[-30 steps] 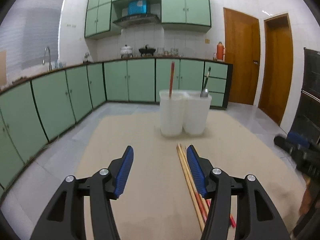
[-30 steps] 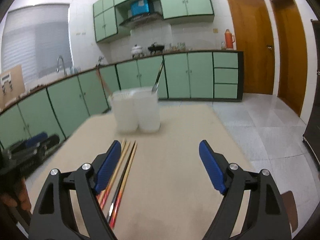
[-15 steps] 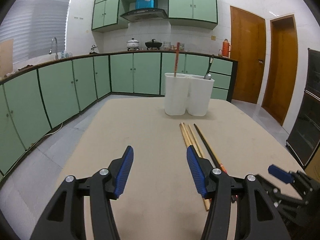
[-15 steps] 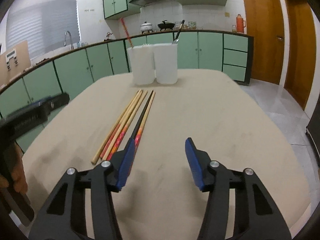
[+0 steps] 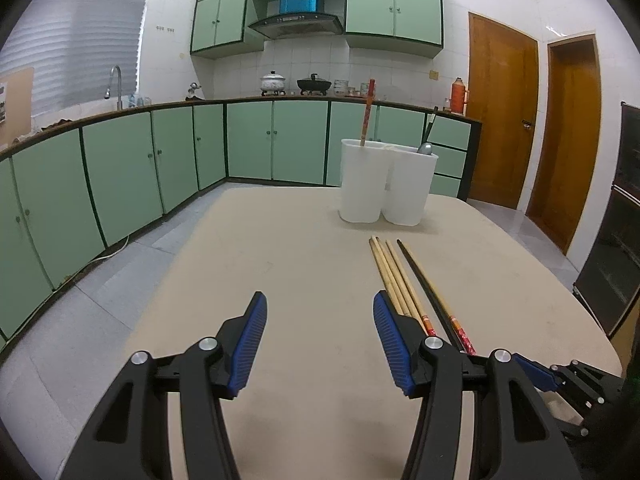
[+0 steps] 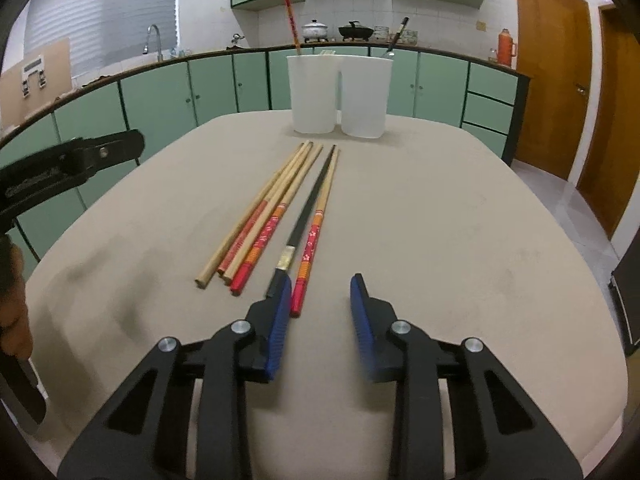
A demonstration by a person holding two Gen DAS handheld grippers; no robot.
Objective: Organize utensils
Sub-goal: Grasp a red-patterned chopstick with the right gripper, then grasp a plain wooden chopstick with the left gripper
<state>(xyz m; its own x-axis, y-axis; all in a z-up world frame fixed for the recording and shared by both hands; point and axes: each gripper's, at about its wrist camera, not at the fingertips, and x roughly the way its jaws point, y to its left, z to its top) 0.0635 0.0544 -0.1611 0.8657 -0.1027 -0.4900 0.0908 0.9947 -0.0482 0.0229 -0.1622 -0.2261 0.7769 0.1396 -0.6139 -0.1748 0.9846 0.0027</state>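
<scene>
Several chopsticks [image 6: 276, 210] lie side by side on the beige table [image 6: 460, 220], wooden ones with red ends and a black one [image 6: 308, 208]. They also show in the left wrist view [image 5: 404, 284]. A white two-cup utensil holder [image 6: 340, 94] stands at the far end with a red chopstick [image 6: 292, 24] and a spoon [image 5: 425, 148] in it. My right gripper [image 6: 320, 316] is open and empty, just behind the near ends of the chopsticks. My left gripper [image 5: 320, 332] is open and empty, left of the chopsticks.
Green cabinets [image 5: 120, 176] and a counter with a sink tap [image 5: 114, 84] run along the left and back walls. Wooden doors [image 5: 500, 120] stand at the right. The table edge [image 5: 160, 292] drops to a tiled floor at left.
Both grippers have pulled back and lowered toward the table. The right gripper now sits just behind the chopsticks' near ends and its jaws have narrowed. The left jaws stay open.
</scene>
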